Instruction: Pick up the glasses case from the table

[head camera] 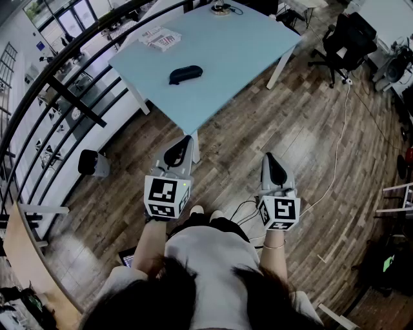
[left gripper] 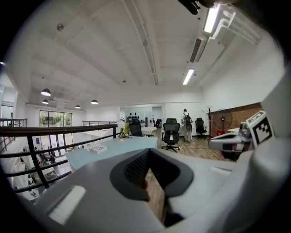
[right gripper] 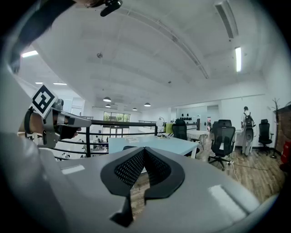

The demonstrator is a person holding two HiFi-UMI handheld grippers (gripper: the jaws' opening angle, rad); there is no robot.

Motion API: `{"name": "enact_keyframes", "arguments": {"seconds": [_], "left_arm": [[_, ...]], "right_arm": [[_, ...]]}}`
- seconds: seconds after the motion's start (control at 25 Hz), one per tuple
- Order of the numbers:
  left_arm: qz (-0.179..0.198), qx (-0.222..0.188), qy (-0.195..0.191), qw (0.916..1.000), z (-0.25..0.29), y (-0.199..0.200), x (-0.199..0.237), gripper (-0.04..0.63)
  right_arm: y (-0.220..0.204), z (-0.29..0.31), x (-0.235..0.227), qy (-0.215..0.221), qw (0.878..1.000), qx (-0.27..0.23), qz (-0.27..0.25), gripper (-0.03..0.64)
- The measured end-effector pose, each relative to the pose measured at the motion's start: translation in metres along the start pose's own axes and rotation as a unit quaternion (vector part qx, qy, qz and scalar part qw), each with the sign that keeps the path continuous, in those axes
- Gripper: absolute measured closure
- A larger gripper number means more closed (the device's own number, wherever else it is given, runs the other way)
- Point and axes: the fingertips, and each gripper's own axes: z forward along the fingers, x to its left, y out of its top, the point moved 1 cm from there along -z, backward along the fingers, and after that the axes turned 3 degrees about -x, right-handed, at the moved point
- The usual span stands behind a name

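Observation:
The black glasses case (head camera: 186, 74) lies on the light-blue table (head camera: 239, 51), towards its left side. I stand on the wood floor short of the table's near corner. In the head view my left gripper (head camera: 188, 138) points at that corner, shut and holding nothing. My right gripper (head camera: 268, 155) is level with it further right, over bare floor, also shut and holding nothing. The left gripper view shows the left gripper's (left gripper: 147, 153) pads meeting, with the table (left gripper: 113, 148) beyond. The right gripper's (right gripper: 144, 150) jaws are pressed together, and a small dark shape, likely the case (right gripper: 125, 147), sits on the table.
Printed papers (head camera: 159, 37) lie on the table's far left, a lamp base (head camera: 221, 8) at its far end. A black railing (head camera: 64, 90) runs along the left. A black office chair (head camera: 348, 38) stands at the right, and a white cable (head camera: 339, 155) crosses the floor. A person (left gripper: 186, 123) stands far off.

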Motion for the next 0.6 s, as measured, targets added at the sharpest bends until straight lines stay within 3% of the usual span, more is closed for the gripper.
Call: {"name": "enact_keyframes", "arguments": {"seconds": [0.6], "left_arm": [[-0.006, 0.018, 0.017, 0.9997, 0.002, -0.021, -0.016, 0.538]], "right_arm": [[-0.023, 0.001, -0.012, 0.024, 0.999, 0.017, 0.015, 0.615]]}}
